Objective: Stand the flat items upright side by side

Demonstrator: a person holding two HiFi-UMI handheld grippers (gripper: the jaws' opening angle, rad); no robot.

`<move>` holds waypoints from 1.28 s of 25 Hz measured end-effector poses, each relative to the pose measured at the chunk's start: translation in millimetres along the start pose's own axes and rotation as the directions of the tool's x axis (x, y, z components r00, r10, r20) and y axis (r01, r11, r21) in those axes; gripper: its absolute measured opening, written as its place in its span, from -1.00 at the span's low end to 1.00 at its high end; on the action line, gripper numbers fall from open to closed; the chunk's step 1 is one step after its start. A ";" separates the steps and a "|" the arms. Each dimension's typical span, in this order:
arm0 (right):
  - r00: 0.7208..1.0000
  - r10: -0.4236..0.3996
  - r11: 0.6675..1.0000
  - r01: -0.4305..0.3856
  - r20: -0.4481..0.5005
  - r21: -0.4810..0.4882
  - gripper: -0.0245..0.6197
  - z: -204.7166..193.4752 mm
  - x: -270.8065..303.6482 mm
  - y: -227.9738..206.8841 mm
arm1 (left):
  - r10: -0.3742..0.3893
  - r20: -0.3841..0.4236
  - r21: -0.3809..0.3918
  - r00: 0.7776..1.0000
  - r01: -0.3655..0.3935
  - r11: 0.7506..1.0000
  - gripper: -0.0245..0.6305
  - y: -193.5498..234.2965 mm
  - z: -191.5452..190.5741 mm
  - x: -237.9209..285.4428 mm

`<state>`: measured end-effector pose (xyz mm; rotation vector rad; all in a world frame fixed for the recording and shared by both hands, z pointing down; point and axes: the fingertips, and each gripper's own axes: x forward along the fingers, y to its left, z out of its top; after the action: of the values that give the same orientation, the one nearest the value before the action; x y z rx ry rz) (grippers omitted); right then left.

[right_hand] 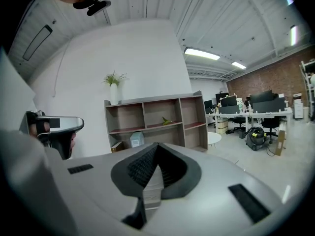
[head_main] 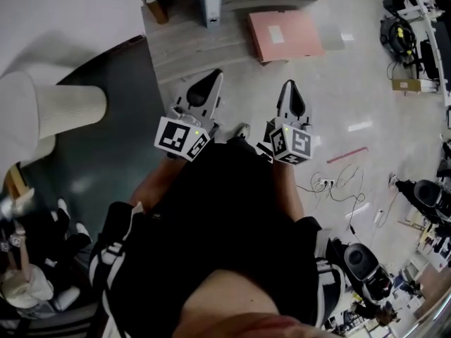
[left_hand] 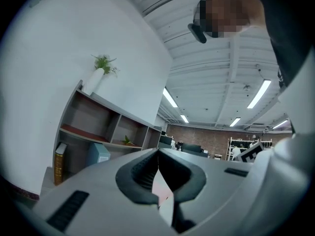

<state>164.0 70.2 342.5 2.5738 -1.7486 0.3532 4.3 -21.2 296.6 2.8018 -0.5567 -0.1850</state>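
A flat pink folder lies on the pale floor ahead of me. A blue file box stands upright beyond it; in the gripper views it sits in the lower part of a wooden shelf unit, as the blue box next to a brown book. My left gripper and right gripper are held close to my body, side by side and pointing forward. Both are shut with nothing between the jaws. Neither is near the folder.
A dark mat and a white ribbed cylinder are at my left. A white vase with a plant tops the shelf. Cables and a power strip lie on the floor at right, and desks and equipment line the right edge.
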 end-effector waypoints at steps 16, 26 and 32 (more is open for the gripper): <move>1.000 0.021 0.999 -0.022 0.018 0.029 -0.04 10.7 -28.2 -42.2 | -0.014 -0.041 0.043 0.999 0.015 0.999 -0.36 -49.3 -20.5 22.5; 1.000 0.014 1.000 -0.014 -0.021 0.002 -0.04 5.9 -38.3 -94.4 | -0.004 -0.073 0.025 0.997 0.006 1.000 -0.36 -80.0 -47.1 44.5; 0.997 0.047 0.999 -0.048 -0.068 -0.006 -0.04 -9.7 -39.8 -126.7 | 0.023 -0.069 -0.035 0.997 -0.026 0.999 -0.36 -101.4 -65.9 55.4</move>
<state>264.7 155.7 359.3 2.4872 -1.7873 0.4287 102.9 63.3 325.8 2.7533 -0.5658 -0.0929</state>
